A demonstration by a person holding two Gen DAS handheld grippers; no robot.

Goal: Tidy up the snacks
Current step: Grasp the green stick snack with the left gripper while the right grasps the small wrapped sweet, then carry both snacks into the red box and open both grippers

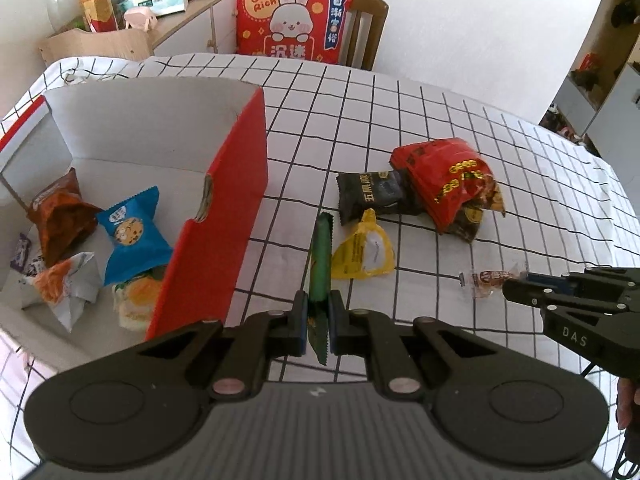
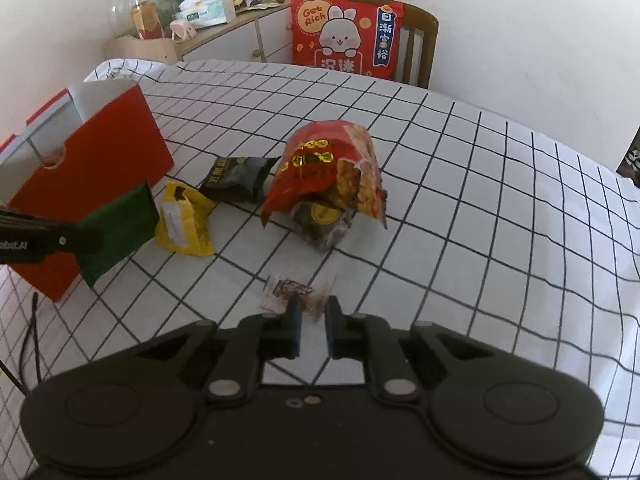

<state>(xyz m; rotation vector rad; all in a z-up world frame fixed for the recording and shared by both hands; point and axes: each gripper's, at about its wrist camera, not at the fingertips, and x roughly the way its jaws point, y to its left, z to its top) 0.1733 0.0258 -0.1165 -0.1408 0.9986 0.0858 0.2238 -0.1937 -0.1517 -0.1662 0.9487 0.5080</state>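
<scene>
Left wrist view: the left tongs (image 1: 319,312) are seen clamped on a green snack packet (image 1: 321,264), held edge-on and upright between the blue pads, just right of the red wall of the open box (image 1: 224,216). The box stands on the worktop (image 1: 400,120), which is covered with a white cloth ruled in black squares. Inside the box several packets are seen: a blue cookie packet (image 1: 134,236), a brown packet (image 1: 60,216), a white and orange packet (image 1: 64,284) and a pale one with an orange print (image 1: 138,300) against the red wall. Out on the cloth, a yellow packet (image 1: 364,252) lies just beyond the green one, a black packet (image 1: 372,196) behind it, and a large torn red bag (image 1: 448,184) overlapping the black packet's right end. At the right edge the right tongs (image 1: 520,280) are seen closed on the end of a small clear-wrapped candy (image 1: 486,280). Right wrist view: the right tongs (image 2: 312,312) are low over the cloth, the small candy (image 2: 292,290) pinched at its near end between the narrowly set pads. The torn red bag (image 2: 328,168) stands ahead with a darker packet (image 2: 320,220) showing under it; the black packet (image 2: 240,178) and yellow packet (image 2: 184,220) lie to its left. The green packet (image 2: 120,228) is shown broadside at the left tongs (image 2: 80,240), in front of the red box (image 2: 88,168). A red rabbit cushion (image 2: 344,36) rests on a chair beyond the worktop.
</scene>
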